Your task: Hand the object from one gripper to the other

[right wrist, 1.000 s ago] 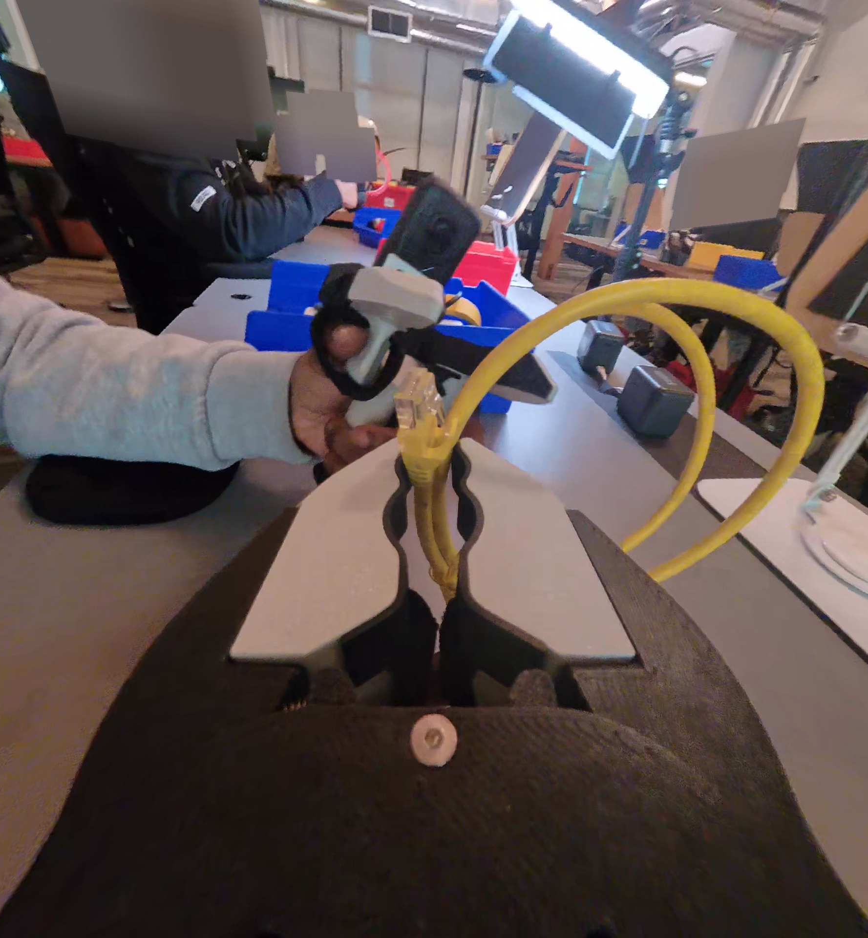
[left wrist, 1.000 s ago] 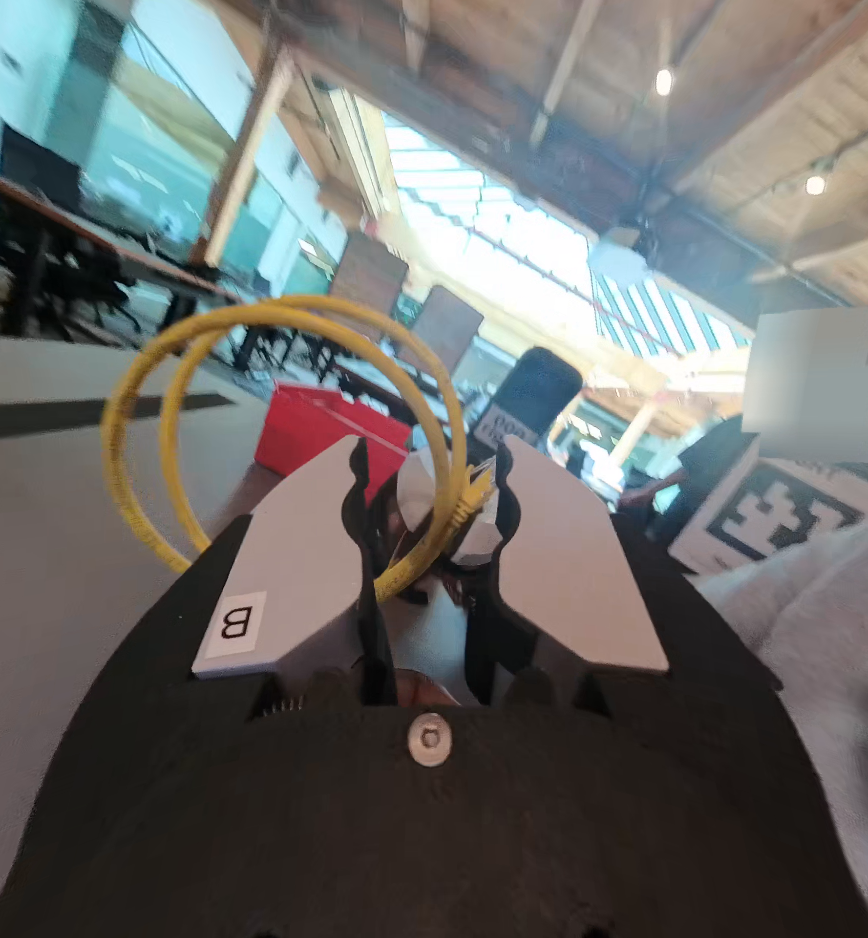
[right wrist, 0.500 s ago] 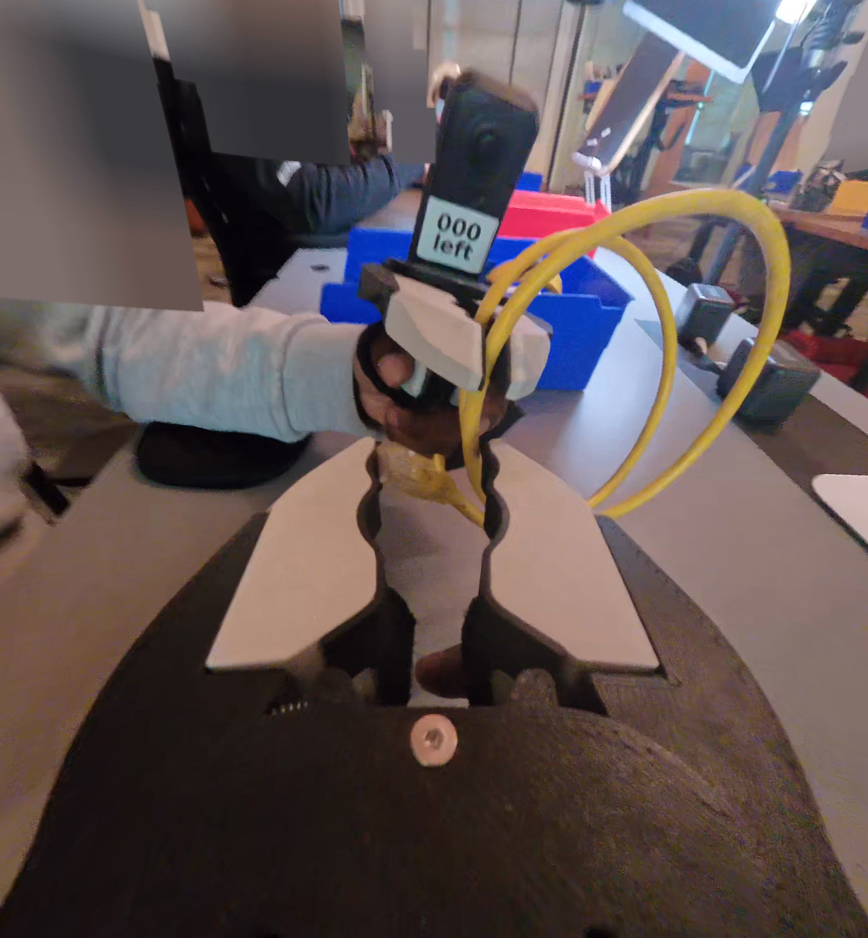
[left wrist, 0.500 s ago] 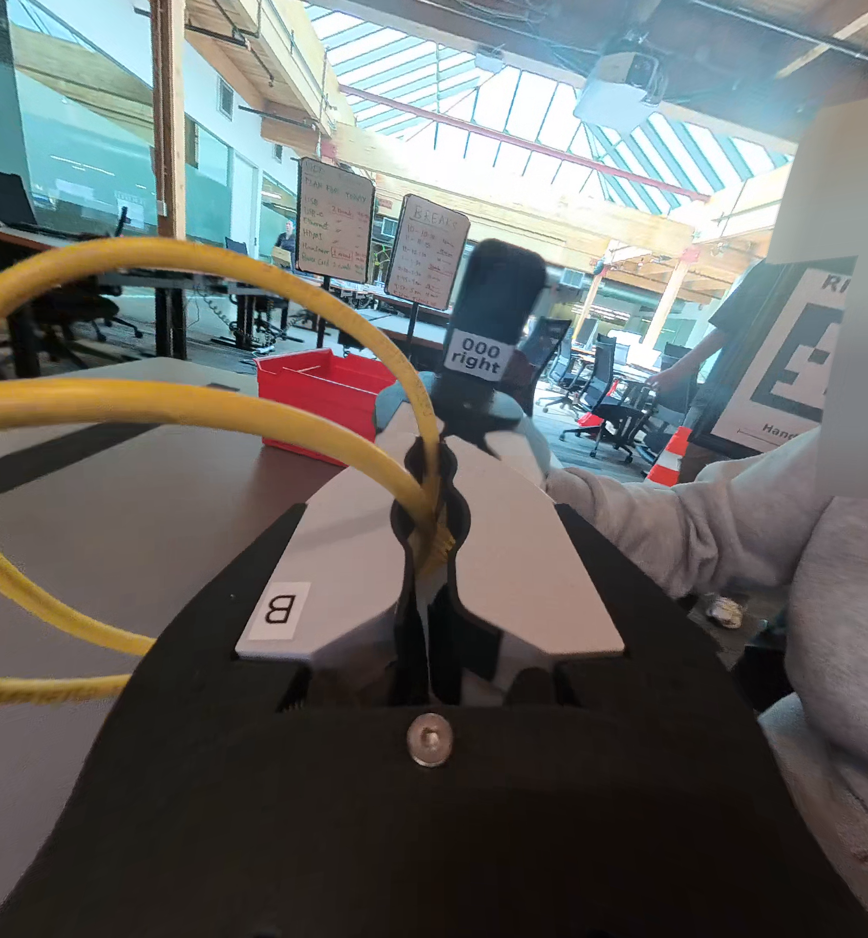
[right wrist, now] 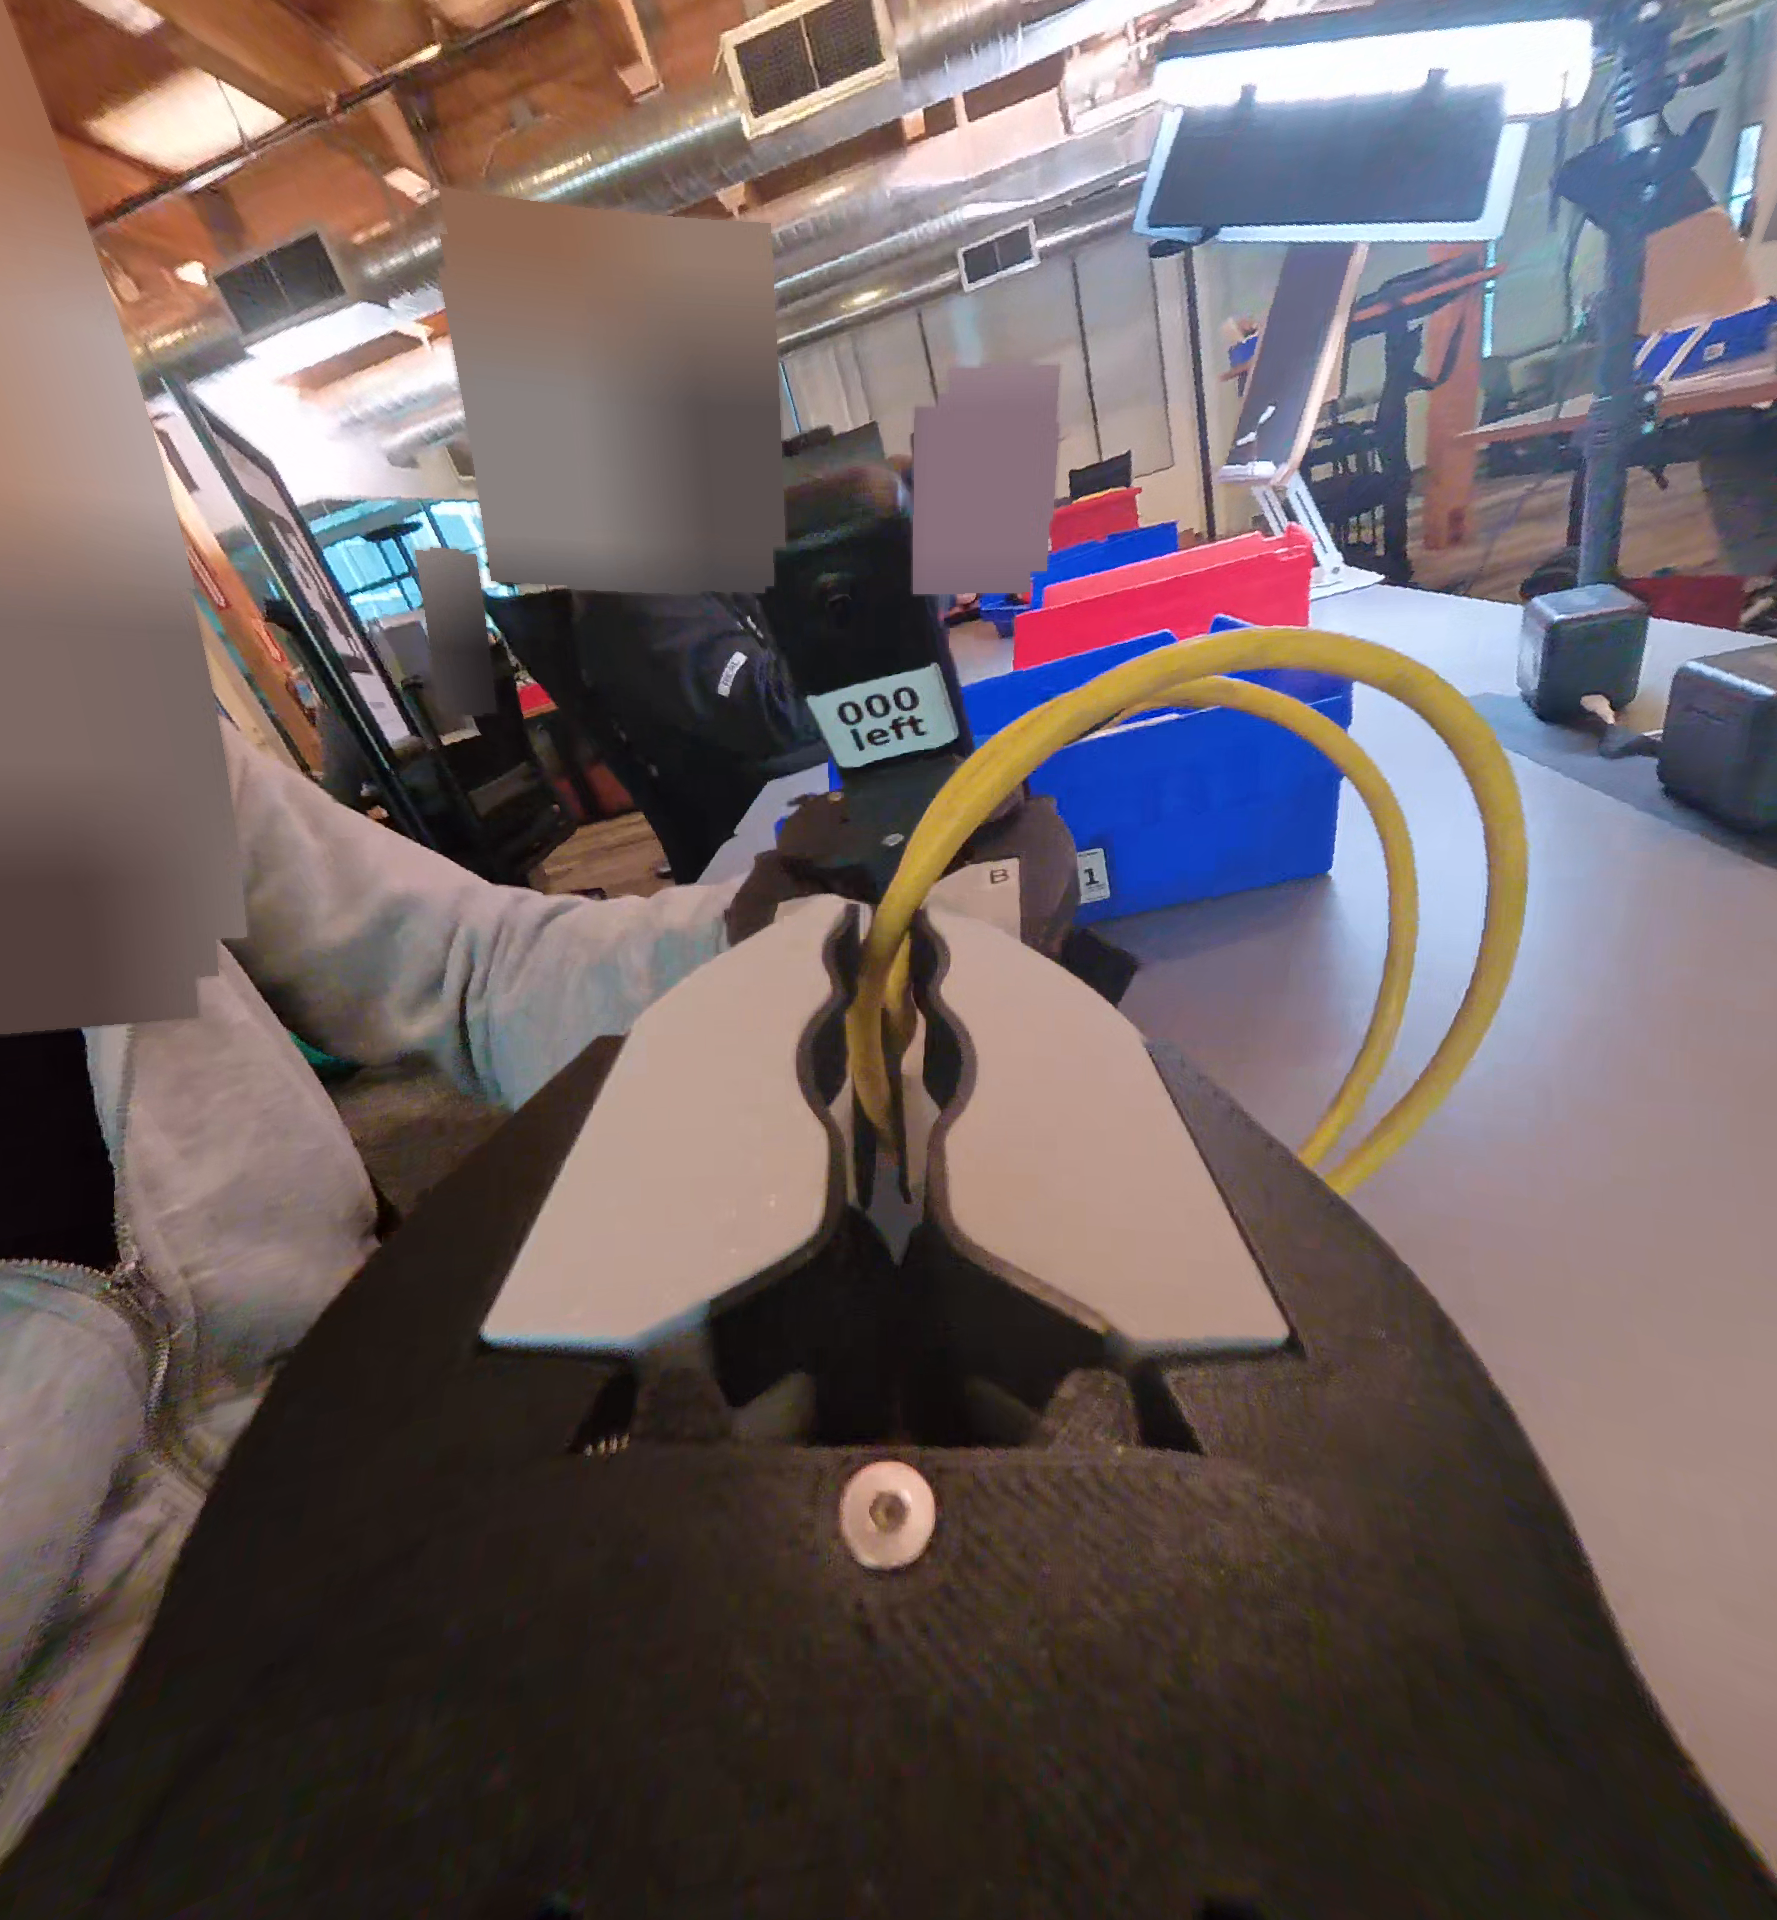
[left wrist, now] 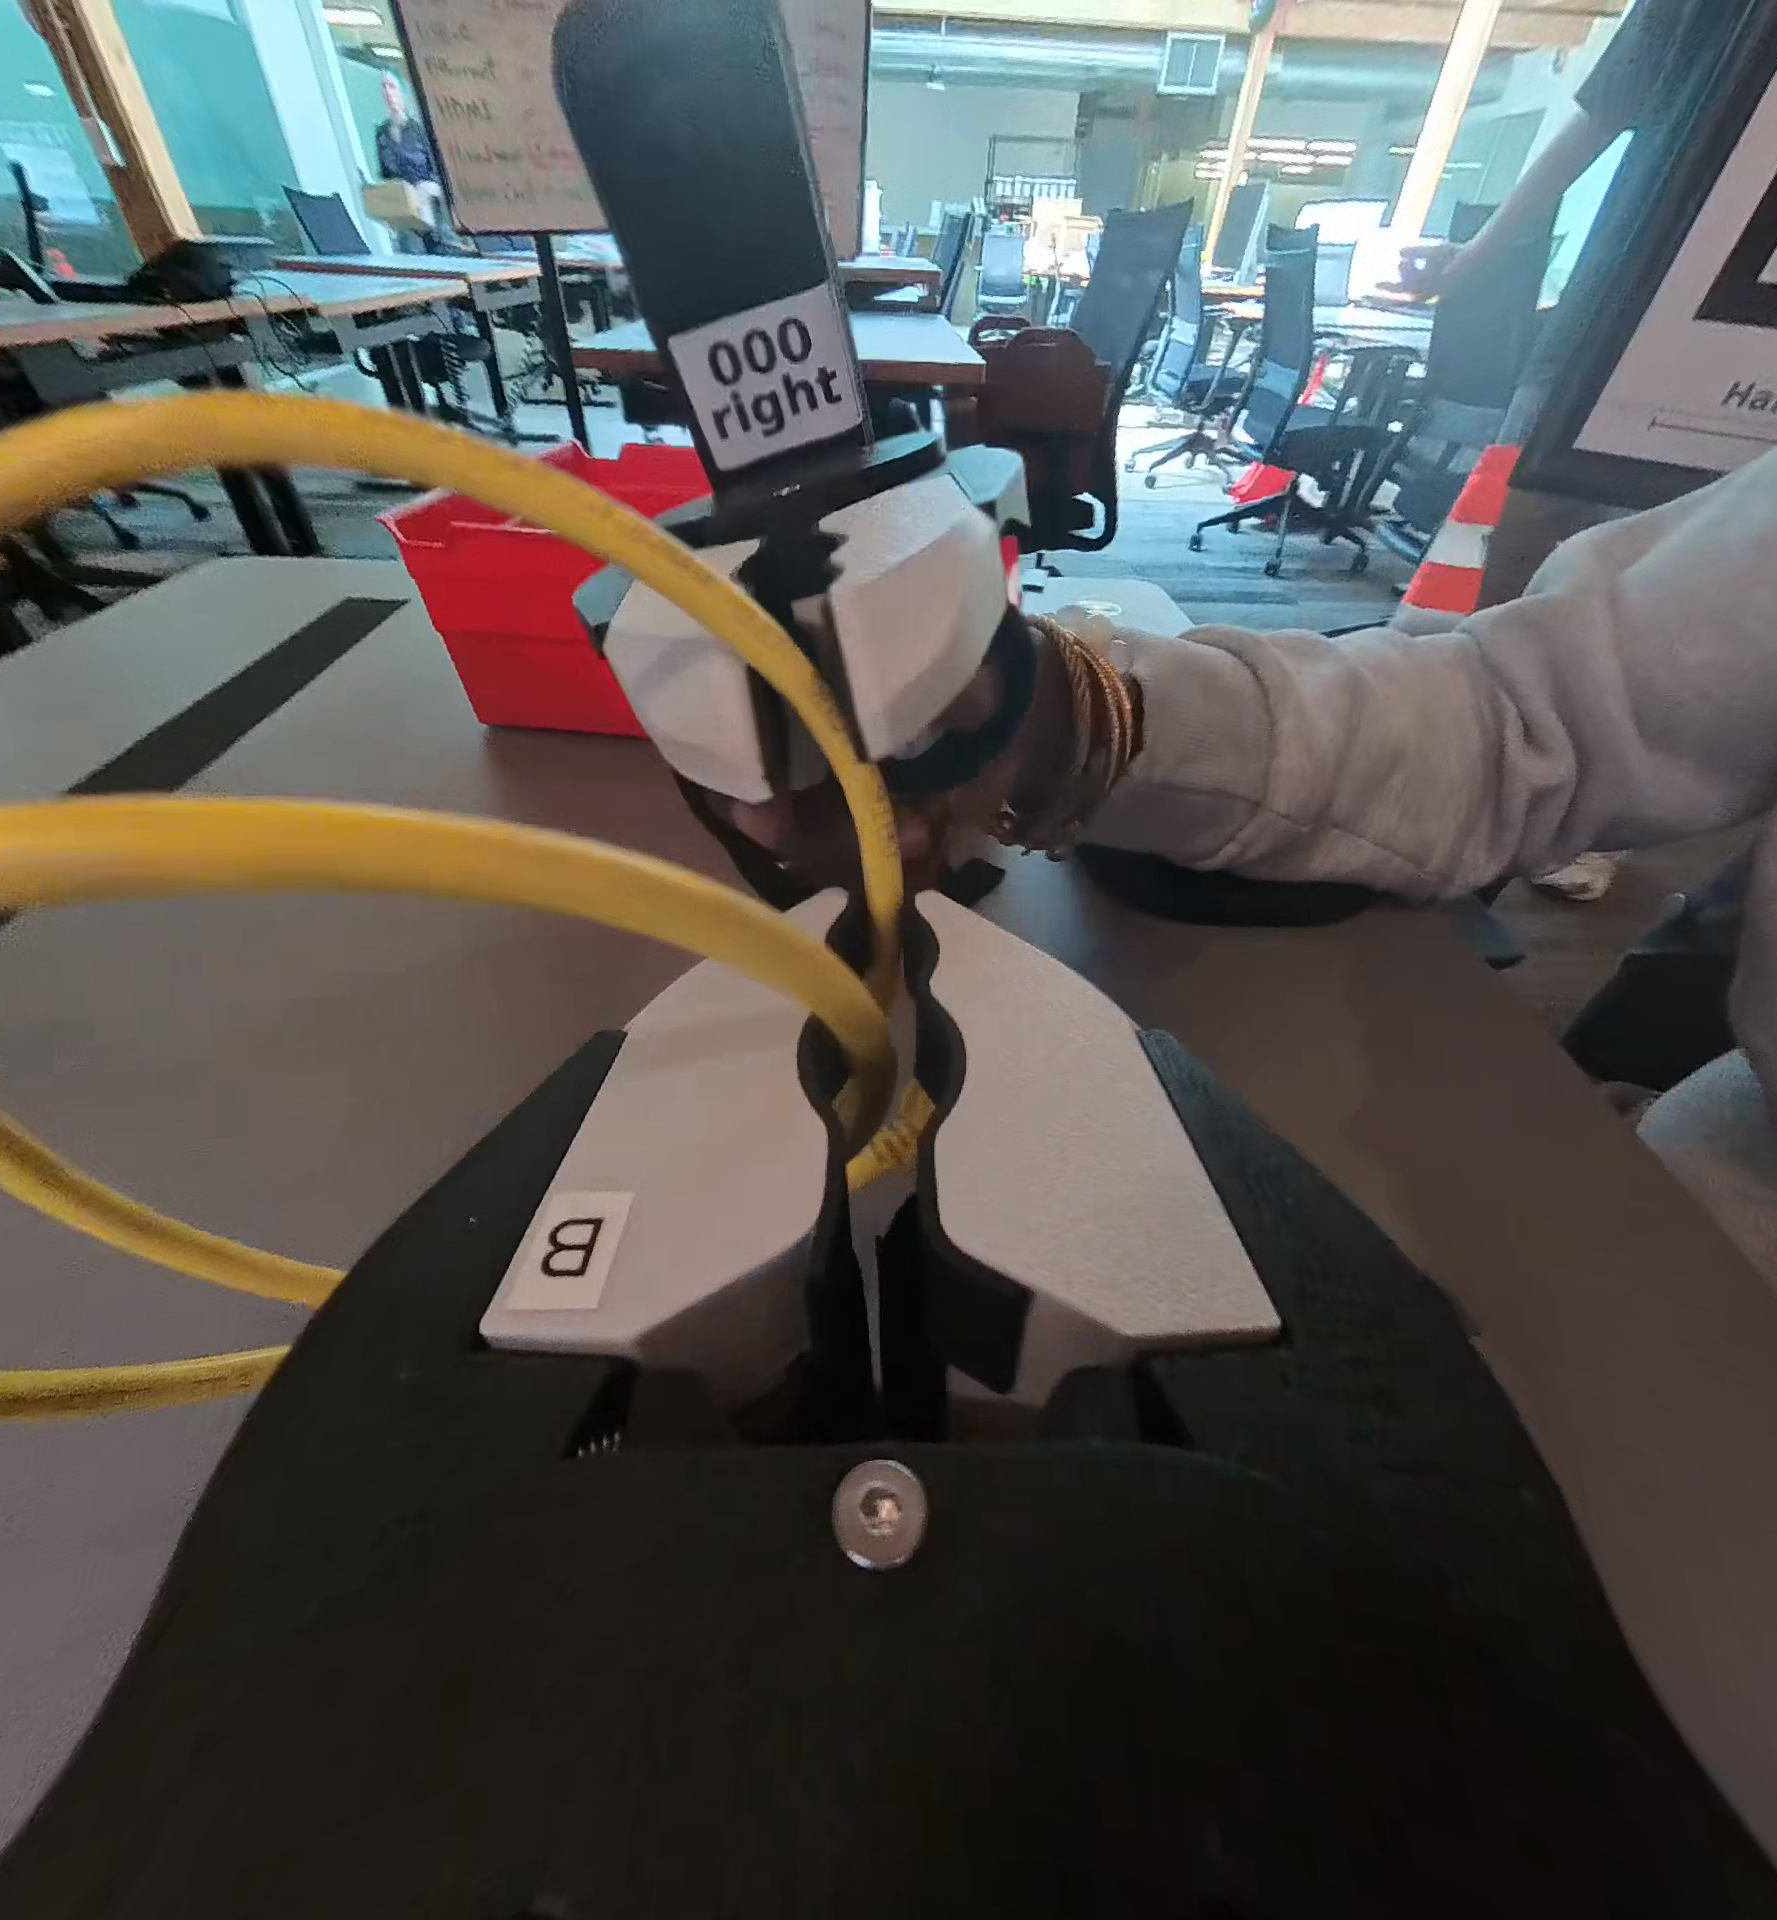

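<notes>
two handheld grippers face each other above a grey bench (left wrist: pixel 240 1039). the left gripper (left wrist: pixel 879 925) is closed tight on a coiled yellow cable (left wrist: pixel 364 862), whose loops arc out to its left. the right gripper (right wrist: pixel 884 925) has its fingers slightly parted around the same cable (right wrist: pixel 1424 831), not clearly pinching it. a red bin (left wrist: pixel 510 623) and a blue bin (right wrist: pixel 1196 800) sit behind.

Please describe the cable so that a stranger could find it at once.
Over the grey table, find the left gripper, shut in the foreground. The yellow cable is clamped in it and curls out in two loops, unlike the boxy red bin behind.
</notes>
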Motion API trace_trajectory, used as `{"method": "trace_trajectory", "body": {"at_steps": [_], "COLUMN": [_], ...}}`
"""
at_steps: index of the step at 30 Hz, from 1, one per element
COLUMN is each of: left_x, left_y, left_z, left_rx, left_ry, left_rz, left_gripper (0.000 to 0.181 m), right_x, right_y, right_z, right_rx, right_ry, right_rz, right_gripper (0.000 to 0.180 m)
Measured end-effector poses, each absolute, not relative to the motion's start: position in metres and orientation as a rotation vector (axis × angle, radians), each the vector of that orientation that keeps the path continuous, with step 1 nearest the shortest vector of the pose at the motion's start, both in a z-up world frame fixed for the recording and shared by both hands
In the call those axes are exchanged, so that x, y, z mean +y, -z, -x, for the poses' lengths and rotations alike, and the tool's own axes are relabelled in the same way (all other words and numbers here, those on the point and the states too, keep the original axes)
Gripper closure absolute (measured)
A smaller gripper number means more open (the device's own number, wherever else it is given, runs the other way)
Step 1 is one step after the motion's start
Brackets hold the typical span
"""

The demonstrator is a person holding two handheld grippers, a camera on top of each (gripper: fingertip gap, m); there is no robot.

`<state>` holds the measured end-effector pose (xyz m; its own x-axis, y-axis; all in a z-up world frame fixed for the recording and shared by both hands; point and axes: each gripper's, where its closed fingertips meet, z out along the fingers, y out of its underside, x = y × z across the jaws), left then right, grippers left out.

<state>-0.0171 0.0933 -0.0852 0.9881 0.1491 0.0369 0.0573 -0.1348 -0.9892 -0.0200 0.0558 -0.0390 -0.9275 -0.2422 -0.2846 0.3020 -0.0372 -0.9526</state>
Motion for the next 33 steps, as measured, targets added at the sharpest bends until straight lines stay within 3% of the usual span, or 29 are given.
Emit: {"method": "trace_trajectory", "body": {"at_steps": [4, 7, 9, 14, 17, 22, 29, 33], "left_x": [0.088, 0.080, 0.076, 0.066, 0.069, 0.074, 0.094, 0.102], "left_y": [0.068, 0.051, 0.040, 0.028, 0.034, 0.047, 0.088, 0.104], "left_z": [0.016, 0.019, 0.020, 0.026, 0.024, 0.021, -0.007, -0.022], "left_rx": [-0.207, -0.250, -0.268, -0.299, -0.275, -0.232, -0.057, 0.026], "left_ry": [0.043, 0.112, 0.142, 0.159, 0.124, 0.053, 0.062, 0.074], "left_rz": [1.578, 1.478, 1.396, 1.303, 1.361, 1.473, 1.778, 1.878], "left_gripper": [0.143, 0.139, 0.142, 0.173, 0.174, 0.175, 0.175, 0.175], "right_x": [0.054, 0.051, 0.049, 0.043, 0.041, 0.052, 0.037, 0.021], "right_y": [0.048, 0.053, 0.056, 0.072, 0.078, 0.053, 0.052, 0.050], "right_z": [0.013, 0.009, 0.007, 0.007, 0.008, 0.016, 0.022, 0.010], "right_rx": [2.022, 2.136, 2.188, 2.349, 2.358, 1.985, 1.781, 1.623], "right_ry": [2.033, 2.064, 2.074, 2.030, 1.978, 1.958, 1.821, 1.736], "right_rz": [0.078, 0.184, 0.241, 0.309, 0.279, 0.013, -0.253, -0.321], "right_gripper": [0.173, 0.173, 0.173, 0.173, 0.169, 0.128, 0.113, 0.122]}}
